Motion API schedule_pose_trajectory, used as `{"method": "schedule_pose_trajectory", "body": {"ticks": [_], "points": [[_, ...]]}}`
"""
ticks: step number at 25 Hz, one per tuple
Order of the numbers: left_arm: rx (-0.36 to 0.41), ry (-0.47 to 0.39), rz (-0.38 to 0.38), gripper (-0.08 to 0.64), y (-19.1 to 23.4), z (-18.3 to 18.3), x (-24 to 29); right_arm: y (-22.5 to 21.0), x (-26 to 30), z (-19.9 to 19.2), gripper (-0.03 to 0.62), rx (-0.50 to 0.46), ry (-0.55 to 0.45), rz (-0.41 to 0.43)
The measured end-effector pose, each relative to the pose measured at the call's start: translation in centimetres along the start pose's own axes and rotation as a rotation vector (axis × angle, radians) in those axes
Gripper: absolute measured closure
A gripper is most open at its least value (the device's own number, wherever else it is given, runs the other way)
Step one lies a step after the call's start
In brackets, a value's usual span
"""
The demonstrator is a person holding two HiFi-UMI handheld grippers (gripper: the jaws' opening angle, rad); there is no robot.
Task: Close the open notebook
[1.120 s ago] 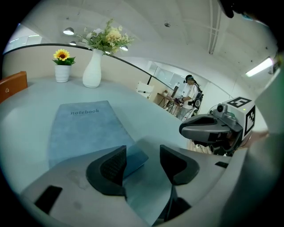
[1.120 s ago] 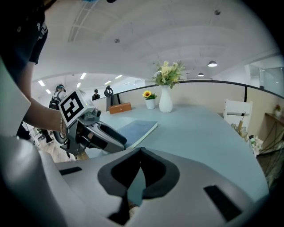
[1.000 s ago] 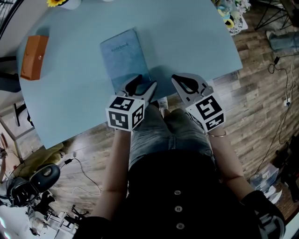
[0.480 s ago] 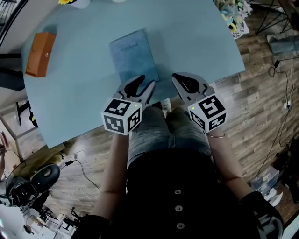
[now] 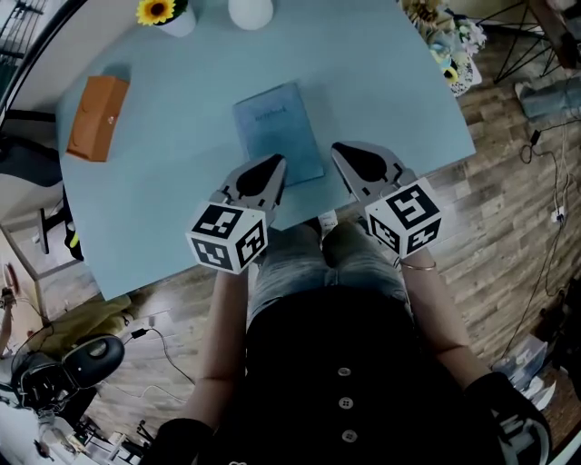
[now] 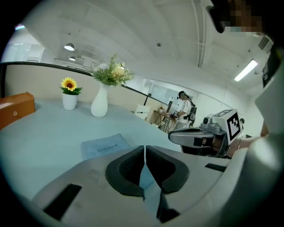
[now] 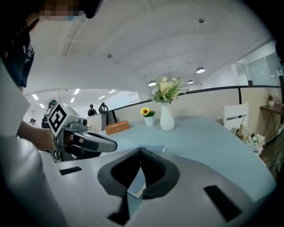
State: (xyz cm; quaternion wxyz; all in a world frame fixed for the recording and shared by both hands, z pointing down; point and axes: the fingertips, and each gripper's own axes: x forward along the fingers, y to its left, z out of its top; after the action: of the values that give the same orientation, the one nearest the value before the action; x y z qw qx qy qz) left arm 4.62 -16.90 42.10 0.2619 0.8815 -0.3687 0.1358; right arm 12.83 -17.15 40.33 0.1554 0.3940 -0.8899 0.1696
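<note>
**Notebook lies closed on the bench, both grippers held just off it**

The pale blue bench fills the upper part of the head view. Its near edge runs slantwise just in front of the person's lap, and its right side curves away over the wood-plank floor. Broad bare surface lies open to the left of the notebook and beyond it.

The person holds both grippers side by side over the near edge, each angled forward and a little downward, with the marker cubes toward the body. The left gripper points at the notebook's near left corner. Its fingers have just been closing and now meet at the tips with nothing between them. The right gripper sits just off the notebook's near right corner. Its fingers are likewise clenched tip to tip on nothing.

The notebook is shut and flat, a slim blue-grey rectangle with a matte cover facing up and a small printed word on it. It sits near the bench's front edge, just ahead of the two grippers.

Well apart at the far left stands an orange box with hard, straight sides. At the far edge are a smooth white vase holding flowers and, beside it, a small white pot with a sunflower.
</note>
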Motion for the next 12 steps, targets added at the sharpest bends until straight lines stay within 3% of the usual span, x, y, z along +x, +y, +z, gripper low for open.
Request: {"method": "schedule_pose_trajectory", "body": {"ticks": [6, 12], "points": [[-0.032, -0.048, -0.005, 0.54, 1.6, 2.2, -1.7, 0.8, 1.4, 2.7, 0.591, -0.007, -0.037, 0.005], [-0.003, -0.066, 0.008, 0.541, 3.0, 4.2, -3.1, 1.8, 2.7, 5.0, 0.591, -0.019, -0.046, 0.031]]}}
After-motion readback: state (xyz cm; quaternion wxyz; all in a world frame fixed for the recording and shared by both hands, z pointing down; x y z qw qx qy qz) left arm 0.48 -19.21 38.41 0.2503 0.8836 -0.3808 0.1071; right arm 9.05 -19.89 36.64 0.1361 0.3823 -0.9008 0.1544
